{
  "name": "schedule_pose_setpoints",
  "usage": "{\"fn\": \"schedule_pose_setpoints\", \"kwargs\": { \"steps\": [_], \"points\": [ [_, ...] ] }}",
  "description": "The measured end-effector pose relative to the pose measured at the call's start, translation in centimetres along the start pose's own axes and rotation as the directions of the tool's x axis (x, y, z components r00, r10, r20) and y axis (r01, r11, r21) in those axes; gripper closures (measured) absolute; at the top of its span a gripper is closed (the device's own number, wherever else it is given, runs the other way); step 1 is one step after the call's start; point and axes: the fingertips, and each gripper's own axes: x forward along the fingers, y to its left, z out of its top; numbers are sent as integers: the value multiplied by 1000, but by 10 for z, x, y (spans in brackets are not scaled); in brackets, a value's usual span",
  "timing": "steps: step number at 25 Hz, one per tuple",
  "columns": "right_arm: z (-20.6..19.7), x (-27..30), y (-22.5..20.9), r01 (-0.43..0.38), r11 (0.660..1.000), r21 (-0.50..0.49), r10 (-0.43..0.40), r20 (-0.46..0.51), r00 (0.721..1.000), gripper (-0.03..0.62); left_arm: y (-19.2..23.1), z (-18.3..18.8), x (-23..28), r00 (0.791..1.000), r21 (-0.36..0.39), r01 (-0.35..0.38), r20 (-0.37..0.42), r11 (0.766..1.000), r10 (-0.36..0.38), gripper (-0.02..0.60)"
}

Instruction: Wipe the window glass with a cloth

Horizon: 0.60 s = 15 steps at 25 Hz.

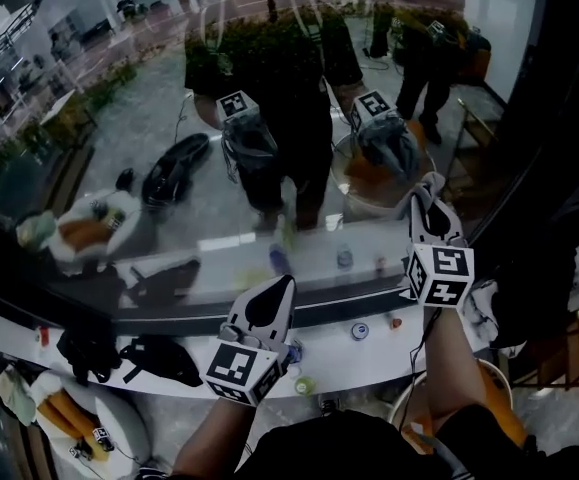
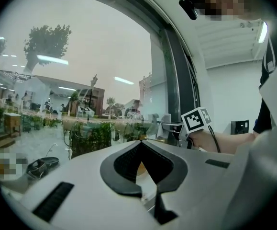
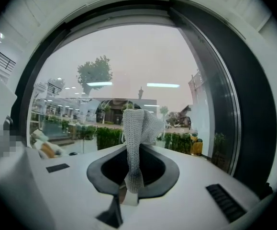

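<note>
We hold the right gripper (image 1: 427, 190) up at 3 o'clock in the head view, with its nose toward the glass (image 1: 119, 118). Its jaws are pressed together on the cloth (image 3: 134, 138), a strip of white mesh. In the right gripper view the cloth rises from between the jaws toward 12 o'clock and folds over at its top end, and its lower end hangs down into the hollow behind the jaw tips. The cloth sits just in front of the pane. We cannot tell whether it touches the pane.

Our left gripper (image 2: 141, 143) sits lower, near 6 o'clock in the head view, well apart from the right one and also pointed at the glass. Its jaws are closed tip to tip with nothing between them. From the left gripper view, the right gripper's marker cube (image 2: 195, 120) shows at 3 o'clock, with the forearm behind it.

The pane fills the upper half of the head view and mirrors both grippers and the person. A dark frame (image 1: 559, 118) runs up its edge at 3 o'clock. Below the pane a white sill (image 1: 369, 353) runs across. A black bundle (image 1: 159, 358) lies on it at 8 o'clock, and a few small caps lie on it near the centre.
</note>
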Motion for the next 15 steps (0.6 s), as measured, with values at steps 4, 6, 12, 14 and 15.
{"fn": "schedule_pose_setpoints", "kwargs": {
  "steps": [4,6,12,14,15],
  "points": [
    [1,2,0,-3,1000,-18,3,-2,1000,542,4,-2,1,1000,-9,-18,-1,1000,18,574],
    [1,2,1,0,1000,-18,0,1,1000,542,7,-3,-1,1000,-14,-28,-2,1000,28,574],
    [5,6,28,-22,999,-29,23,14,1000,542,25,-9,-12,999,-24,-51,-2,998,51,574],
    [8,7,40,-25,999,-32,26,20,999,542,32,-10,-16,999,-27,-48,1,998,48,574],
    [9,9,47,-29,999,-31,29,22,999,542,35,-11,-18,999,-28,-46,3,999,46,574]
  ]
}}
